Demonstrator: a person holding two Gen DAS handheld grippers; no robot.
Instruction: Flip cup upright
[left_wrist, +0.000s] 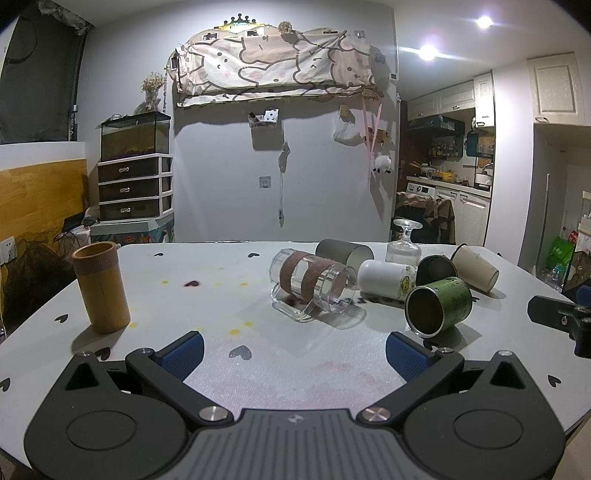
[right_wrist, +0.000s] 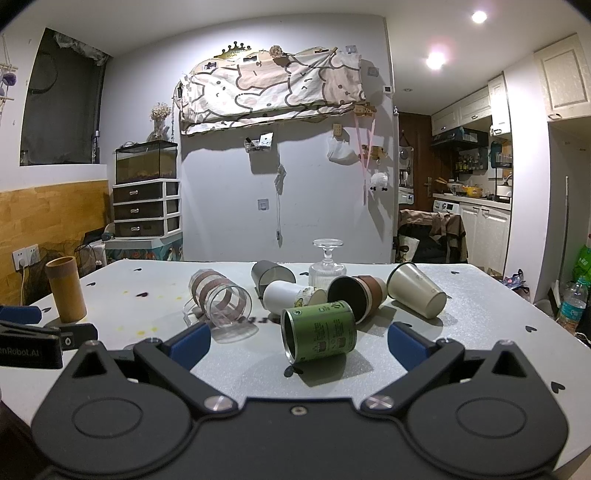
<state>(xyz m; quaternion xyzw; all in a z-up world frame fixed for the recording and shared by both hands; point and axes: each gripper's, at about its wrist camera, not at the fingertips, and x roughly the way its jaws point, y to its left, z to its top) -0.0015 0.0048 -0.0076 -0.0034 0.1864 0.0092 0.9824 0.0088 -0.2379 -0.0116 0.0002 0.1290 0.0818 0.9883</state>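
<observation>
On the far left of the white table (left_wrist: 258, 362), a tan bamboo cup (left_wrist: 100, 287) is standing upright with its open mouth up, well apart from the other cups.

Nearer the middle, a clear glass mug (left_wrist: 310, 286) with two brown bands is lying on its side, its mouth turning toward the near right. Behind it a grey cup (left_wrist: 343, 253) is lying tipped over, and a white cup (left_wrist: 386, 277) is lying just to the right of the mug. A ribbed stemmed glass (left_wrist: 403, 243) is standing upside down at the far side, foot in the air. A dark brown cup (right_wrist: 356, 295) is lying beside the white one with its black mouth facing near, and a green tin cup (right_wrist: 317, 330) is lying on its side in front of the cluster, its opening pointing near and left. Farthest right, a cream cup (right_wrist: 417, 290) is lying tilted with its base toward the near right.

The left gripper (left_wrist: 293, 350) is hovering low over bare table, its blue pads spreading wide with nothing between them. The right gripper (right_wrist: 299, 341) is likewise gaping wide and gripping nothing; in its own view the green tin cup is sitting between the two fingers, touching neither.
</observation>
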